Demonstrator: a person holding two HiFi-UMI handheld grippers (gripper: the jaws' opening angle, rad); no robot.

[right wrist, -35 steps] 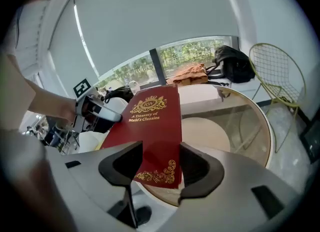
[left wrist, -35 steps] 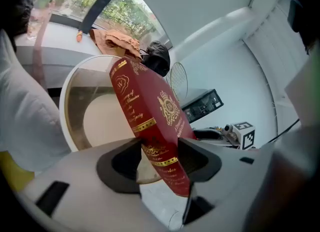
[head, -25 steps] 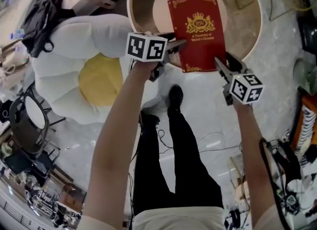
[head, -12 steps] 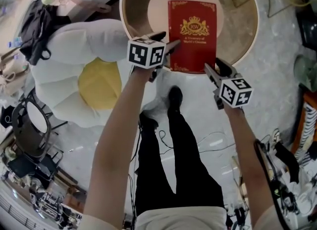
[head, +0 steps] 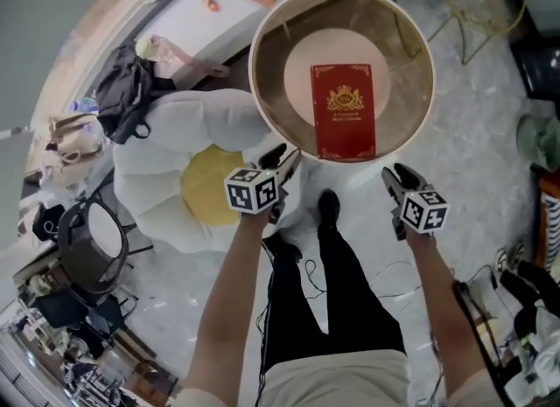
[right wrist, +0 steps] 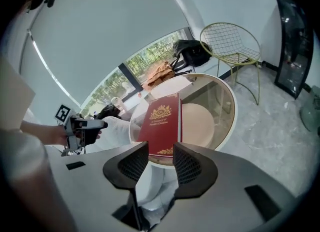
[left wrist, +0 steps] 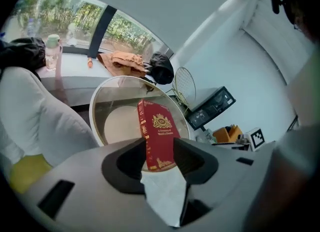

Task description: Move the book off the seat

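The red book (head: 343, 110) lies flat on the pale cushion of the round seat (head: 269, 64), clear of both tools. Your left tongs (head: 283, 158) and right tongs (head: 394, 174) hover near its front rim, their jaws apart though just narrowing, with nothing between them.

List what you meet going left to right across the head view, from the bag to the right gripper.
black bag → yellow cushion centre → left gripper → red book → right gripper. Both grippers' jaws have just been closing, with nothing between them.
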